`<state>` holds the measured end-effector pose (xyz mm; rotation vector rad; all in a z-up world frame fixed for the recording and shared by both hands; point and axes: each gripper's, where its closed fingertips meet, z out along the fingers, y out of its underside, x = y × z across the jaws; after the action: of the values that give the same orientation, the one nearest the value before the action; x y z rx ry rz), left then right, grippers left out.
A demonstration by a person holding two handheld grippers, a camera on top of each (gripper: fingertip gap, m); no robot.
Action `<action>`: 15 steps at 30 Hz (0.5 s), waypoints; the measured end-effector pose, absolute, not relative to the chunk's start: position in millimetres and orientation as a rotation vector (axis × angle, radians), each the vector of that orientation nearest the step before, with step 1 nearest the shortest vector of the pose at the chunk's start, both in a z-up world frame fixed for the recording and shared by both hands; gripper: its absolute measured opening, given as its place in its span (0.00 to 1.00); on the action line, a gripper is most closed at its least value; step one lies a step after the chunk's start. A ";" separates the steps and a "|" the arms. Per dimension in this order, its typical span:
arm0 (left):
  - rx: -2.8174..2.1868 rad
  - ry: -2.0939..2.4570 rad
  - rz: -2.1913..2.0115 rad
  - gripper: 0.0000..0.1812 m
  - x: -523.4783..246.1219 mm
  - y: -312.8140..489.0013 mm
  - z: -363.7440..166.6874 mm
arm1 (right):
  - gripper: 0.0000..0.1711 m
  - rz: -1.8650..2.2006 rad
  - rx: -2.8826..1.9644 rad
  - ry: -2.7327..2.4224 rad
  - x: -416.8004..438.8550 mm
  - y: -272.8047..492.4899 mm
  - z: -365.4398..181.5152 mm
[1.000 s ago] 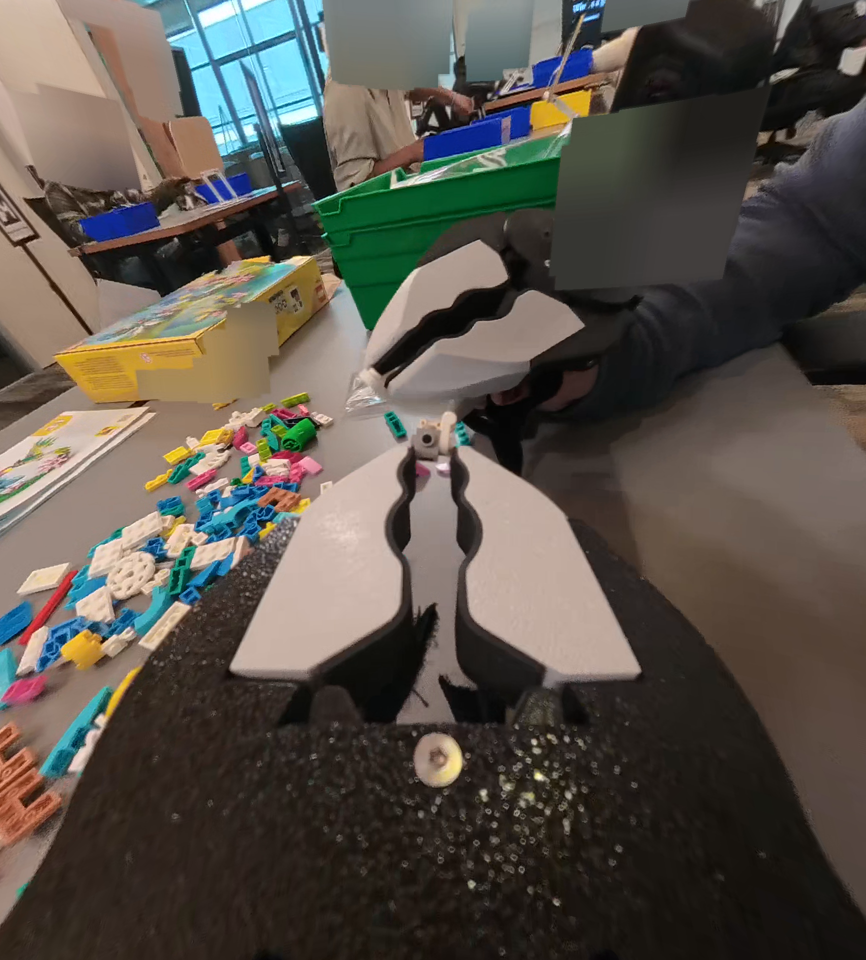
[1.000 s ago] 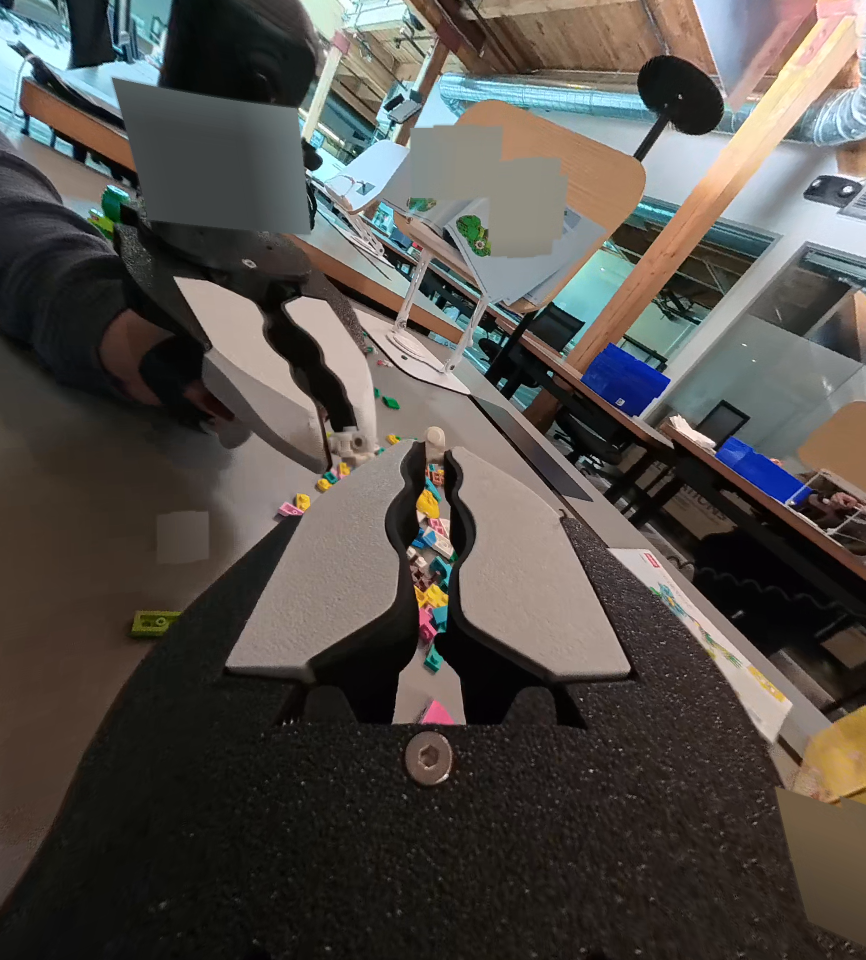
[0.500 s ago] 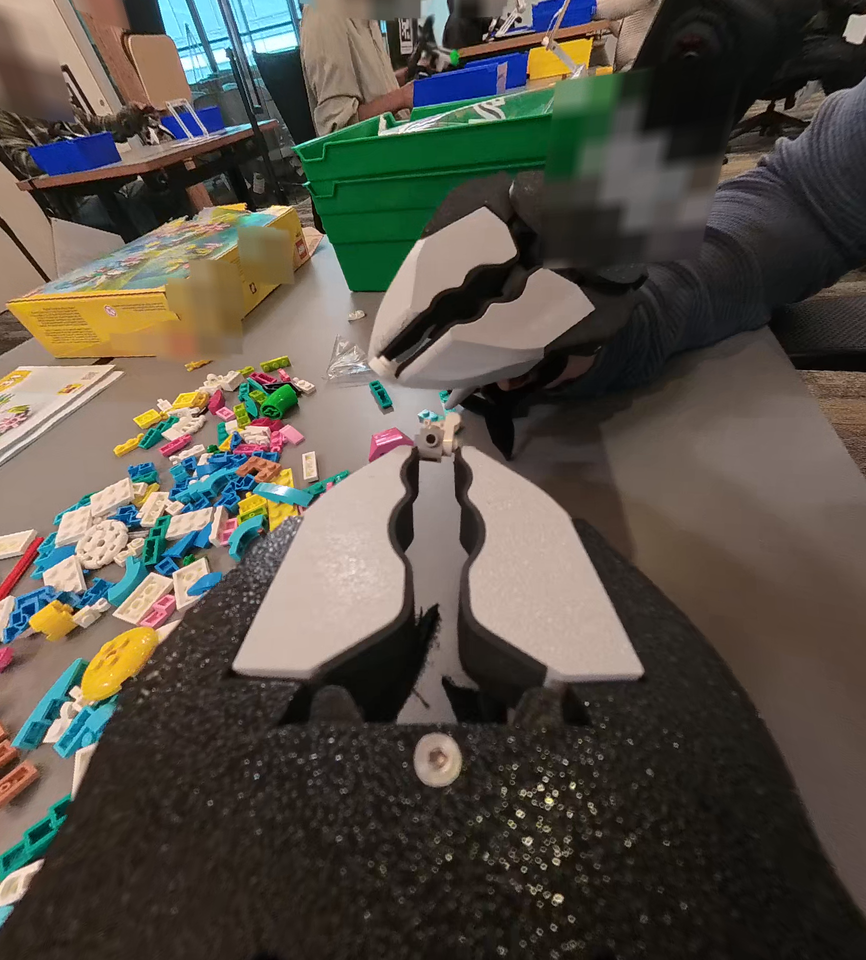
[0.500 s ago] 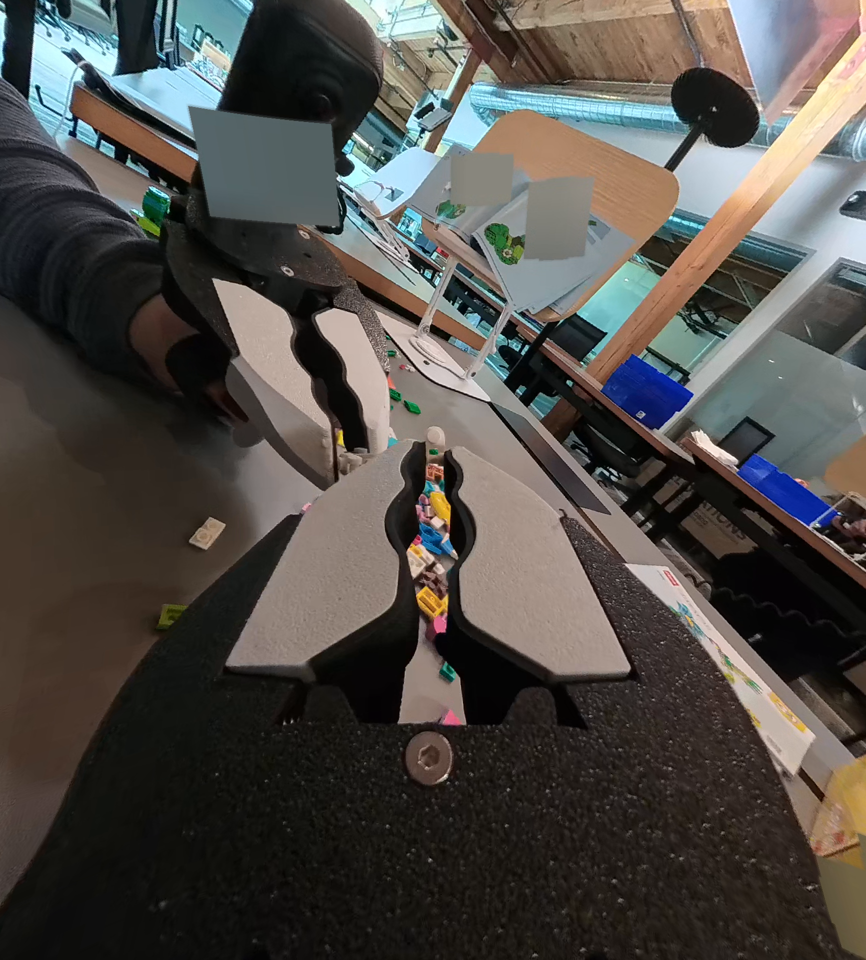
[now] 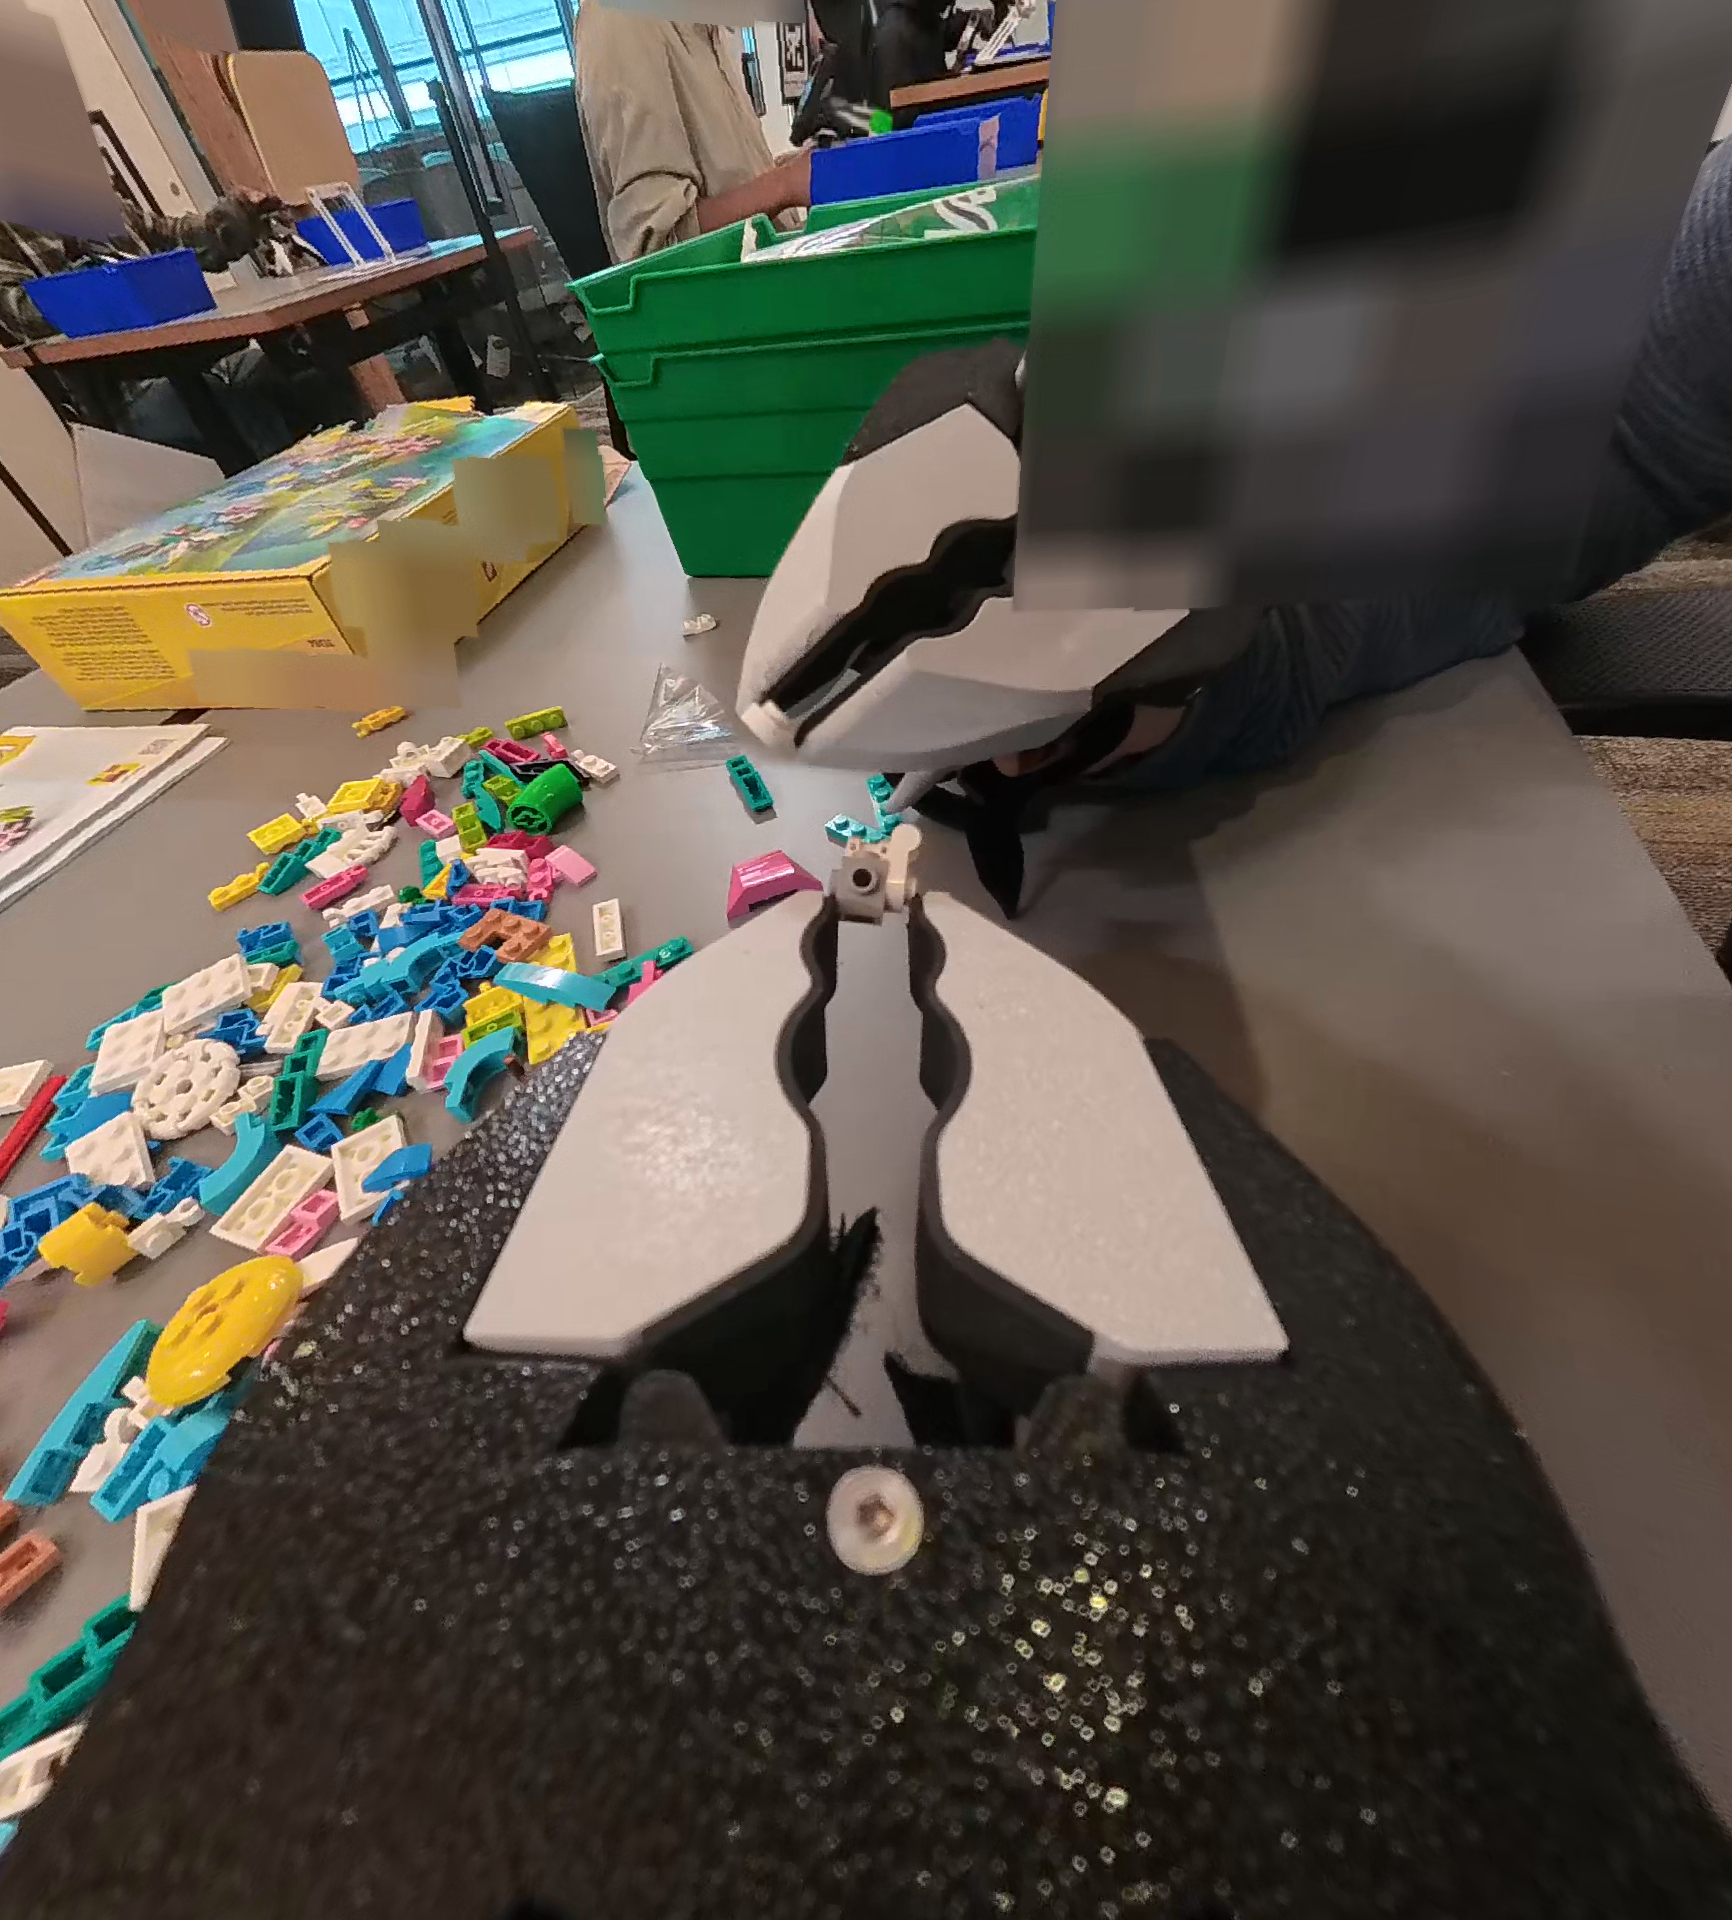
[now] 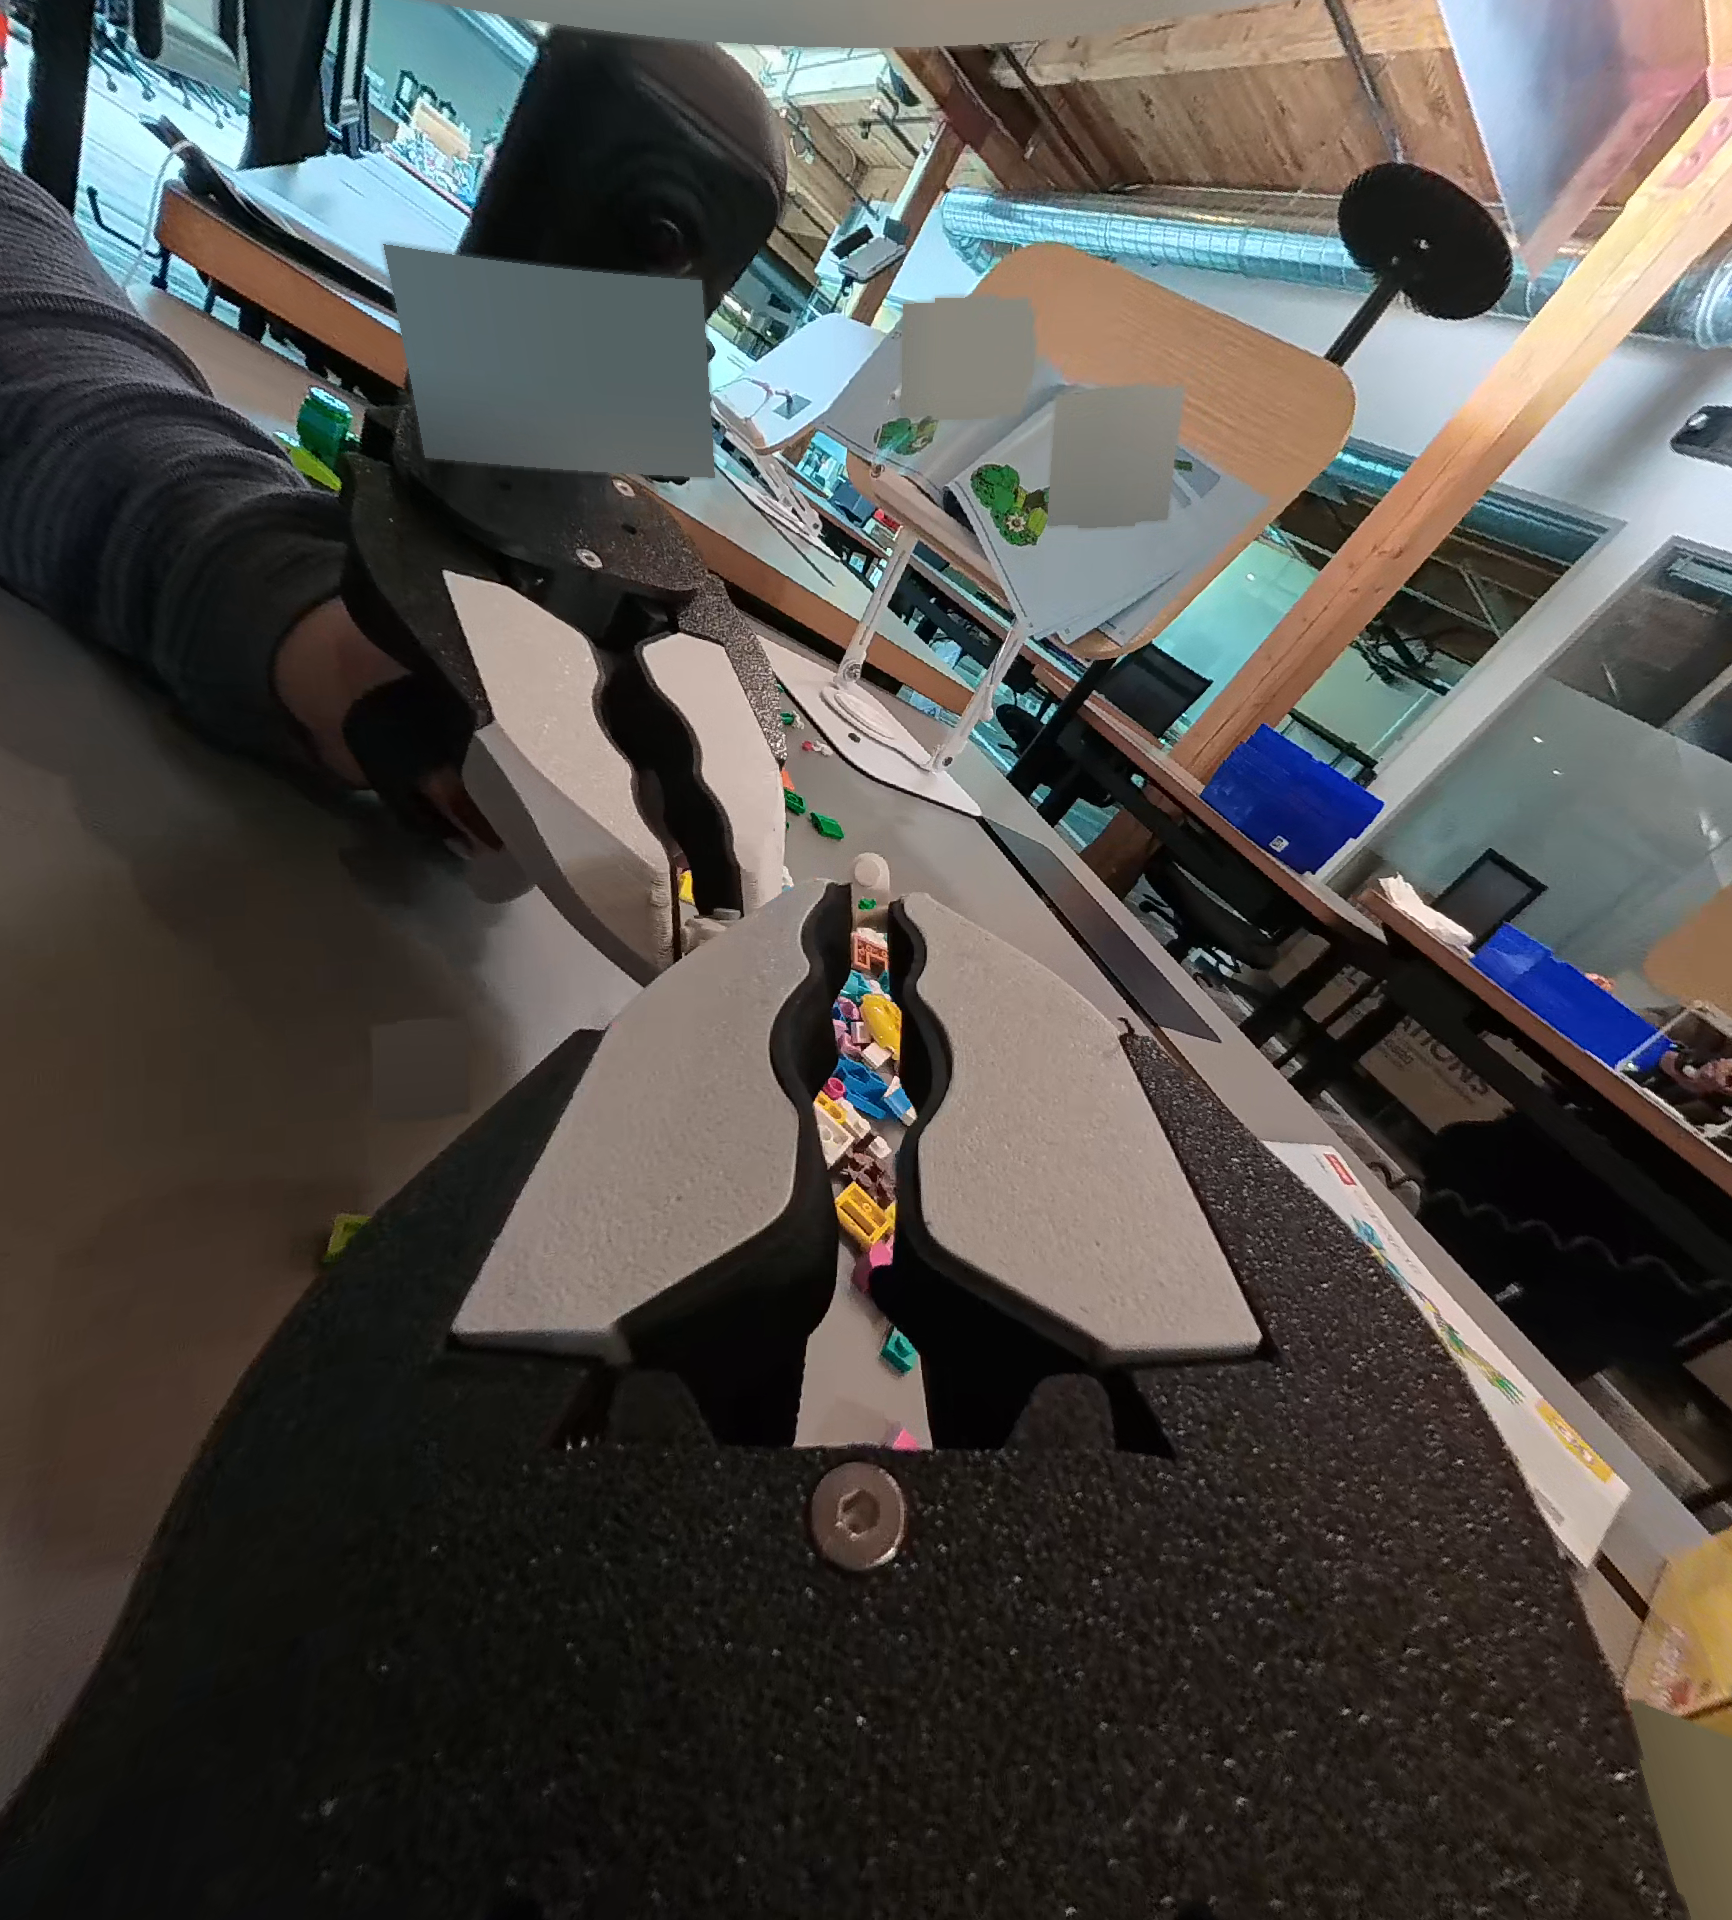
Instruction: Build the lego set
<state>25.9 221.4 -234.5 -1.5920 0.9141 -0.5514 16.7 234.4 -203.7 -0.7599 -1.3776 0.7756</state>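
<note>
Jaws of the left gripper (image 5: 872,902) are pinched on a small grey-and-white lego assembly (image 5: 867,881), held at the very tips above the grey bench (image 5: 1413,1039). Those of the right gripper (image 6: 867,902) are nearly shut on a small white rounded piece (image 6: 869,873), close by the left gripper's tips. Both parts look light, hard and slick, so a tip grip can let them twist or pop out; holding across flat side faces, leaving studs free, seems safest. Loose bricks (image 5: 342,997) lie scattered on the bench, left of the left gripper.
</note>
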 end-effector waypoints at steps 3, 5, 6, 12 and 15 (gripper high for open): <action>-1.594 0.908 -0.558 0.07 25.4 221.8 -234.2 | 0.04 0.778 -0.761 -1.383 16.4 234.0 -204.4; -1.595 0.904 -0.561 0.07 25.2 222.1 -233.9 | 0.04 0.778 -0.761 -1.385 16.4 233.8 -204.8; -1.595 0.902 -0.562 0.07 25.0 222.2 -233.7 | 0.04 0.778 -0.761 -1.386 16.4 233.7 -204.9; -1.605 0.899 -0.574 0.07 24.8 222.7 -234.2 | 0.04 0.784 -0.766 -1.389 16.1 233.7 -205.5; -1.642 0.910 -0.596 0.07 25.9 222.8 -238.4 | 0.04 0.789 -0.783 -1.431 14.8 232.8 -209.1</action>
<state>25.9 222.8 -238.4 -1.6418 0.9101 -0.5958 14.8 232.8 -209.1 -0.7835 -1.4309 0.7887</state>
